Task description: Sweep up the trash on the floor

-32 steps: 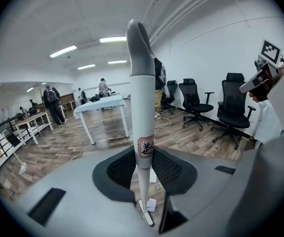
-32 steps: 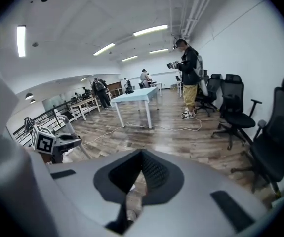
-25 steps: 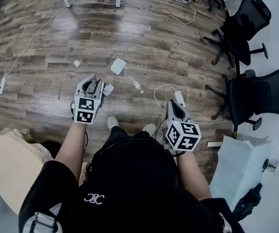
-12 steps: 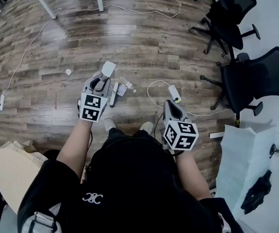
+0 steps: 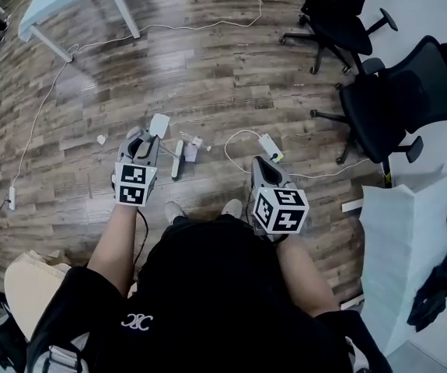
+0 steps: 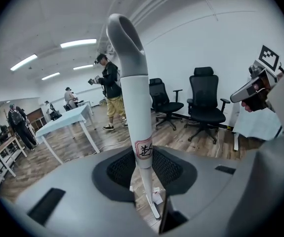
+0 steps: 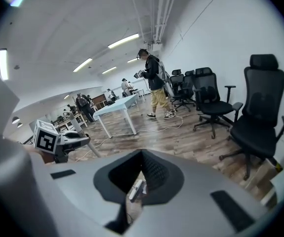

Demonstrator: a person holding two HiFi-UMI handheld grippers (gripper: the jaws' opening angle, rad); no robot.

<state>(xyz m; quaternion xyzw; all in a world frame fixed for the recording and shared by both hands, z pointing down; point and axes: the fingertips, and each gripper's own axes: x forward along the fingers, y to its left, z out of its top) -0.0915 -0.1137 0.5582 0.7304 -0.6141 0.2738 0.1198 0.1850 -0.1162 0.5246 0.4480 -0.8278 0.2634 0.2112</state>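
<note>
On the floor ahead of the shoes, paper scraps (image 5: 159,124) lie beside the broom handle (image 6: 136,112), which the left hand-held gripper (image 5: 142,141) clenches. The right hand-held gripper (image 5: 263,167) hangs released and empty. Short, low strokes toward one heap would likely serve best.

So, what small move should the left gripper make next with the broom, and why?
Probably a short stroke, drawing the broom toward the person's feet. The left gripper has its jaws shut on it, and the broom's lower end rests by the small scraps on the floor, with a white paper just beyond.
</note>
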